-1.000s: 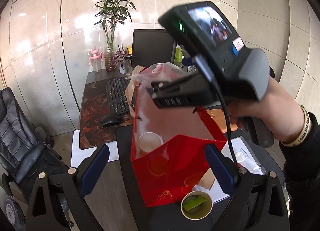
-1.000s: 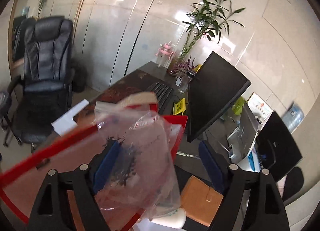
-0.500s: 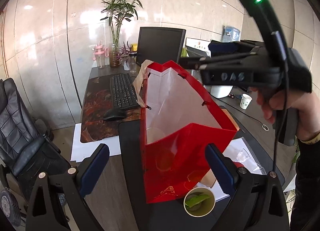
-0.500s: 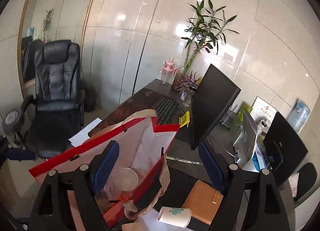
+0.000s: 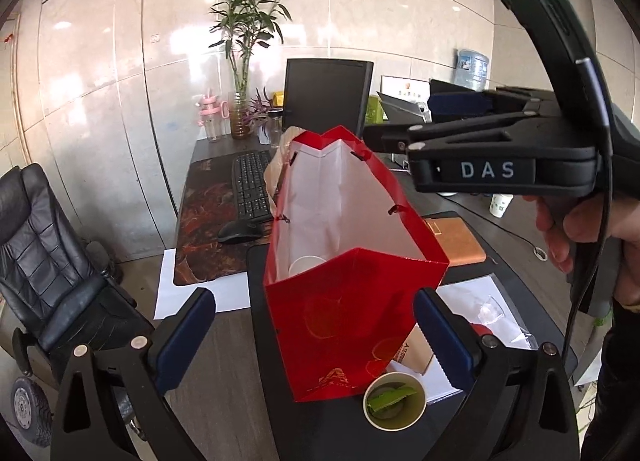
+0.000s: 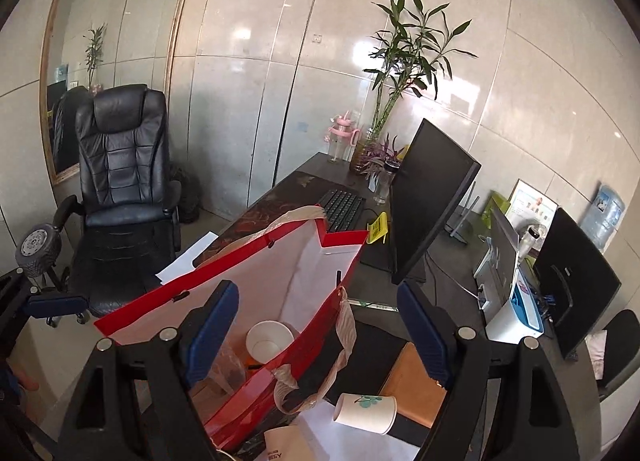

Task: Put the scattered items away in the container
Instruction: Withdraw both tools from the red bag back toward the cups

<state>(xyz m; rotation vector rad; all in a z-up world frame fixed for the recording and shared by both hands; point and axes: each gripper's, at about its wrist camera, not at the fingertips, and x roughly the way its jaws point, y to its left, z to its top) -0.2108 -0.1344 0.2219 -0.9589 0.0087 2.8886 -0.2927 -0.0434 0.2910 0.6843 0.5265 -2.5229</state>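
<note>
On the dark desk (image 5: pixel 224 389), red bag (image 5: pixel 352 321) upright, mouth gaping, both grippers empty.
Left gripper (image 5: pixel 314 335) opening, spread wide astride the bag without touching; right gripper (image 6: pixel 318 327) wide too, poised over the mouth. Only the right view sees the white cup (image 6: pixel 269 340) and plastic inside, plus a tipped cup (image 6: pixel 366 413) outside. Left view alone catches "DAS" on the right gripper (image 5: pixel 486 170) and a leaf-filled cup (image 5: pixel 394 401) at the near edge.
</note>
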